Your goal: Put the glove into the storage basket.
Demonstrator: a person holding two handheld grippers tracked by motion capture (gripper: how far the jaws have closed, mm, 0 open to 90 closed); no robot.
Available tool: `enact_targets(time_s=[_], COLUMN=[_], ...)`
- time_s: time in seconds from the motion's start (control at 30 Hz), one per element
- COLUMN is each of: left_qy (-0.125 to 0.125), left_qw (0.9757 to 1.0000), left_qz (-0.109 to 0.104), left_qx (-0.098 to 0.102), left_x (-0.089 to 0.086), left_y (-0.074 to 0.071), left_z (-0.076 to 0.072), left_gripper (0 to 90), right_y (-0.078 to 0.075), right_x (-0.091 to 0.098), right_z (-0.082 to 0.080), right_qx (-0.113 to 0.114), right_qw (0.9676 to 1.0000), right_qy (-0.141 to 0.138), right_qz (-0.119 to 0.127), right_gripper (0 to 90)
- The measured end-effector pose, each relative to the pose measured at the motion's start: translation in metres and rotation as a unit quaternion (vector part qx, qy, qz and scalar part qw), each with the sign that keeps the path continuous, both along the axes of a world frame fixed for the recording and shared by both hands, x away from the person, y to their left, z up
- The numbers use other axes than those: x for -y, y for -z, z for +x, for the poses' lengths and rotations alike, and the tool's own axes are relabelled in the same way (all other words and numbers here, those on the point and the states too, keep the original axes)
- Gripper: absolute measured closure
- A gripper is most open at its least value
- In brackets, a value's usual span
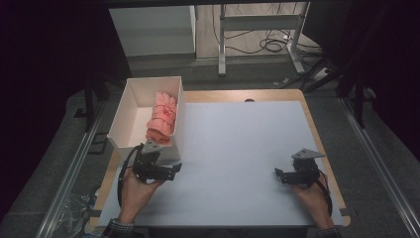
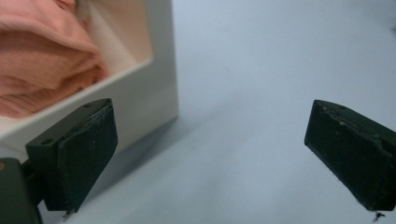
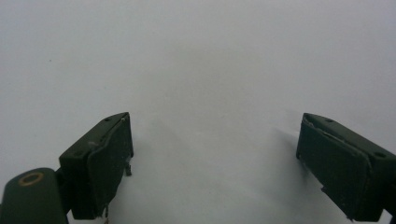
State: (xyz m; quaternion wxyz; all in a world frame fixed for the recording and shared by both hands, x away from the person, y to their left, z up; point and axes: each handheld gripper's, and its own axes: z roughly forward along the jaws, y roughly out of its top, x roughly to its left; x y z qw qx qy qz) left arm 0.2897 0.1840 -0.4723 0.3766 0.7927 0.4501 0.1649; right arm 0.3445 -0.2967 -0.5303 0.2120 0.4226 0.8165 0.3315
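Note:
A white open box [image 1: 130, 111] stands at the table's left, holding folded pink cloth [image 1: 163, 118]. In the left gripper view the box's near corner [image 2: 159, 70] and the pink cloth [image 2: 42, 60] sit just beyond the left jaw. My left gripper [image 1: 176, 169] rests near the box's front right corner, open, nothing between its jaws [image 2: 210, 154]. My right gripper [image 1: 278, 173] is low over the white mat at the front right, open and empty, with bare mat between its jaws [image 3: 215, 163].
A white mat [image 1: 237, 148] covers most of the wooden table [image 1: 317, 134]. Behind the table stand a white cabinet [image 1: 153, 29] and a metal desk frame [image 1: 257, 34] with cables on the floor. Dark curtains flank both sides.

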Motion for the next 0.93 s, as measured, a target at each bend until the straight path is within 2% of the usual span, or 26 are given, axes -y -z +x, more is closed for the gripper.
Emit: enact_targets(time_s=[0.03,0.07,0.2,0.27,0.3,0.33,0.37,0.43,0.47,0.5,0.53,0.57,0.6,0.7,0.93], left_qy=[0.000,0.003,0.009,0.015,0.015,0.020,0.020,0.021,0.021,0.021,0.020,0.020,0.021,0.018,0.018], left_qw=[1.0000,1.0000,0.9999,0.9998,0.9998,0.9997,0.9997,0.9995,0.9992,0.9992,0.9989,0.9989,0.9985,0.9989,0.9988], left_qz=[0.000,-0.004,-0.007,-0.002,-0.002,0.001,0.001,0.009,0.023,0.023,0.034,0.034,0.041,0.032,0.035], left_qx=[0.000,0.001,-0.003,-0.010,-0.010,-0.017,-0.017,-0.023,-0.025,-0.025,-0.026,-0.026,-0.029,-0.028,-0.028], left_x=[0.000,0.002,0.007,0.013,0.013,0.018,0.018,0.024,0.029,0.029,0.034,0.034,0.037,0.038,0.039], left_y=[0.000,0.007,0.018,0.031,0.031,0.041,0.041,0.050,0.058,0.058,0.066,0.066,0.072,0.078,0.079], left_z=[0.000,-0.001,-0.002,-0.003,-0.003,-0.002,-0.002,-0.001,0.000,0.000,0.001,0.001,0.001,0.002,0.002], left_gripper=[2.7,2.7,2.6,2.6,2.6,2.6,2.5,2.3,2.4,2.3,2.3,2.3,2.3,0.6,0.5], right_y=[0.000,0.000,0.000,0.000,0.000,0.000,0.000,0.000,0.000,0.000,0.000,0.000,0.000,0.000,0.000], right_x=[0.000,0.000,0.000,0.000,0.000,0.000,0.000,0.000,0.000,0.000,0.000,0.000,0.000,0.000,0.000], right_z=[0.000,0.000,0.000,0.000,0.000,0.000,0.000,0.000,0.000,0.000,0.000,0.000,0.000,0.000,0.000], right_qx=[0.000,0.000,0.000,0.000,0.000,0.000,0.000,0.001,0.001,0.001,0.001,0.001,0.001,0.001,0.000], right_qw=[1.0000,1.0000,1.0000,1.0000,1.0000,1.0000,1.0000,1.0000,1.0000,1.0000,1.0000,1.0000,1.0000,1.0000,1.0000], right_qy=[0.000,0.000,0.000,0.000,0.000,0.000,0.000,0.000,0.000,0.000,0.000,0.000,0.000,0.000,0.000], right_qz=[0.000,0.000,0.000,0.000,0.000,0.000,0.000,0.000,0.000,0.000,0.000,0.000,0.000,0.000,0.000], right_gripper=[11.2,11.2,11.2,11.2,11.2,11.2,11.2,11.2,11.2,11.2,11.2,11.2,11.2,11.2,11.2])
